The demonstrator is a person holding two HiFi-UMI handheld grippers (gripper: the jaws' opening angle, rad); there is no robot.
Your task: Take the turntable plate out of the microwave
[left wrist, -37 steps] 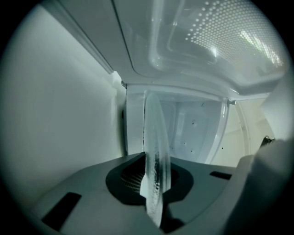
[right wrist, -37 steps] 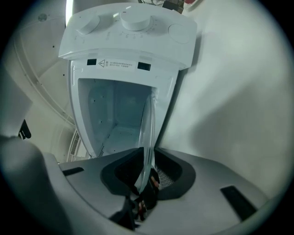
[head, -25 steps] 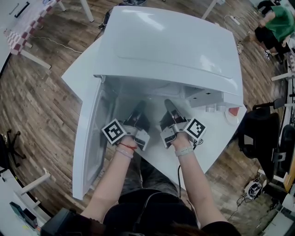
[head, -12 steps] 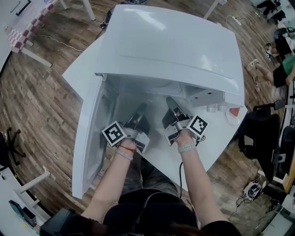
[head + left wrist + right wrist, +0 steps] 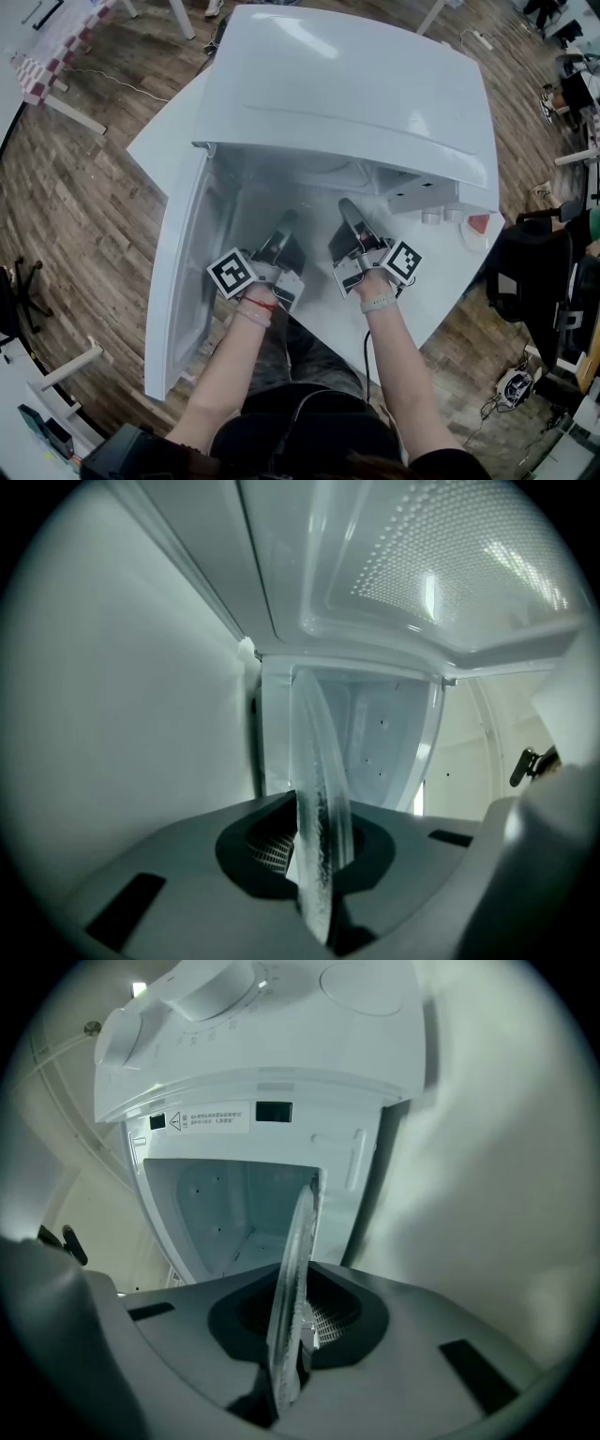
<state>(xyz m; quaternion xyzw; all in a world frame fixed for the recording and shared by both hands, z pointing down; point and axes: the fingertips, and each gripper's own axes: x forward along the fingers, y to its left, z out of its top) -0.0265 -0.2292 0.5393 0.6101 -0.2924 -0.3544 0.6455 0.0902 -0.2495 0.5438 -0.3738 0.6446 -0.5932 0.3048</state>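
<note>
A wooden floor (image 5: 75, 197) spreads around a white table (image 5: 441, 300), and on it sits the white microwave (image 5: 347, 94) with its door (image 5: 178, 300) swung wide to the person's left; both hands reach level into the open mouth of the cavity. The left gripper (image 5: 284, 225) is clamped on the rim of the glass turntable plate (image 5: 319, 799), just as a second ago; the right gripper (image 5: 349, 214) is what has changed. Its jaws have just been closing, and the right gripper view shows the plate's edge pinched between its pads (image 5: 314, 1321), so the plate is now gripped on both sides. The hands themselves have hardly shifted in the head view; the plate seems to sit inside the cavity, near its front. With two firm holds in place, the grasping step looks complete; what remains is probably a slight lift and a straight, even pull outward, since uneven pulling could twist the glass loose.
</note>
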